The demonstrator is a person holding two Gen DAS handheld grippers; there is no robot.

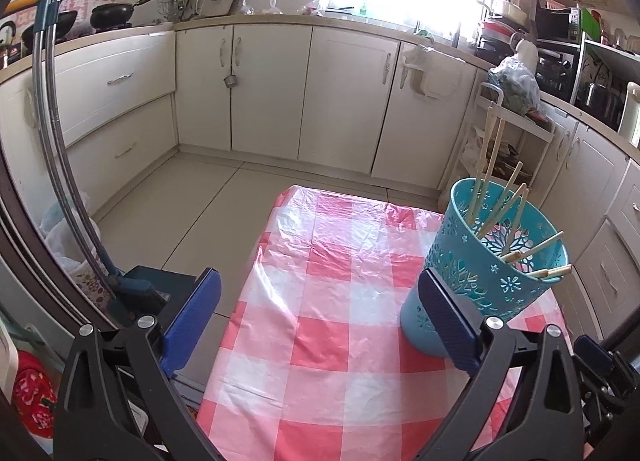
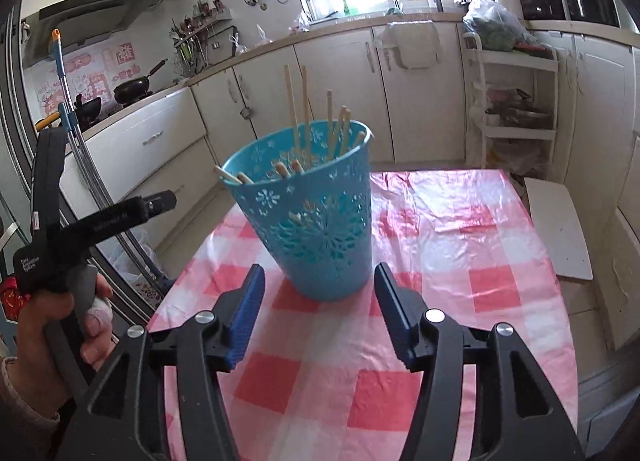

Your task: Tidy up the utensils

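Note:
A turquoise perforated utensil holder (image 1: 492, 261) (image 2: 310, 217) stands upright on the red-and-white checked tablecloth (image 1: 320, 321) (image 2: 460, 261). Several wooden chopsticks (image 1: 490, 165) (image 2: 306, 117) stand and lean inside it. My left gripper (image 1: 320, 301) is open and empty, with the holder just beyond its right finger. My right gripper (image 2: 320, 285) is open and empty, directly in front of the holder's base, not touching it. The left gripper's body and the hand holding it (image 2: 80, 245) show at the left of the right wrist view.
The small table sits in a kitchen with cream cabinets (image 1: 272, 89) around it. A white shelf trolley (image 2: 516, 101) stands beyond the table at the right. A mop handle (image 1: 52, 121) leans at the left. A white board (image 2: 560, 229) lies right of the table.

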